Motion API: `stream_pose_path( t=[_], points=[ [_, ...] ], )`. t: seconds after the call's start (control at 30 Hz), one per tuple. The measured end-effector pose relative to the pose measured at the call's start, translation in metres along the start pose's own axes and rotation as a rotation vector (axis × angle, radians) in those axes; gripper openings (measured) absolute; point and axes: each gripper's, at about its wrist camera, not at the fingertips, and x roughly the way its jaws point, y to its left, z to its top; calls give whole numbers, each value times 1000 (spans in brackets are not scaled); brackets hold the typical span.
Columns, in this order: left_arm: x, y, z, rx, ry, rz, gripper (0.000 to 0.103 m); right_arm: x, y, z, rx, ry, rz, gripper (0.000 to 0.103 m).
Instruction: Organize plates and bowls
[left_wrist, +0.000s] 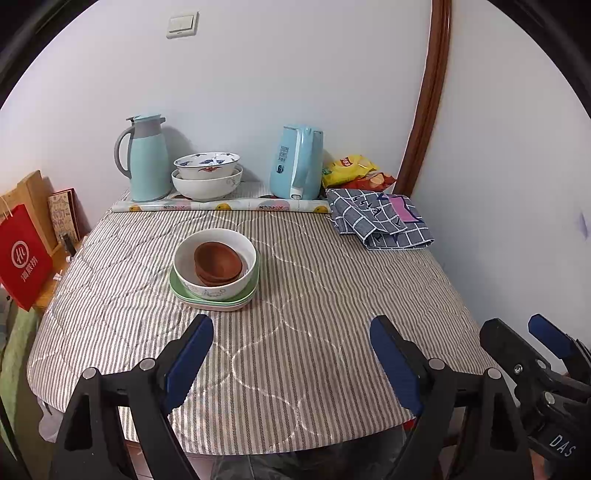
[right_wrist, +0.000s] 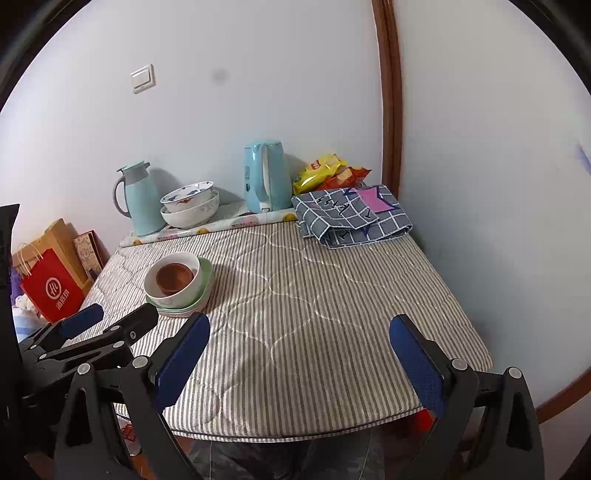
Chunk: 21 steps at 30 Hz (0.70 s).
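Both grippers hang wide open and empty — the left gripper (left_wrist: 291, 354) nearer the stack of bowls and plates (left_wrist: 214, 267), which sits ahead on the striped table (left_wrist: 332, 295), left of the right gripper (right_wrist: 299, 354).

Thermos (left_wrist: 146, 158) & kettle (left_wrist: 296, 162) at wall, snack bags (left_wrist: 351, 170) (chips?), checked cloth (left_wrist: 380, 218).

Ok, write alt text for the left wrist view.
A white bowl holding brown bowls sits on stacked plates on a striped tablecloth. The open left gripper hovers in front, empty; a jug, two nested bowls and a kettle line the wall.
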Motion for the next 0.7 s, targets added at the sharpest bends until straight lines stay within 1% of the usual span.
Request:
stream_pose_path(
  t=[0.7],
  points=[
    [0,5,-1,-6,7,6,87,-2,3,-1,1,0,5,97]
  ],
)
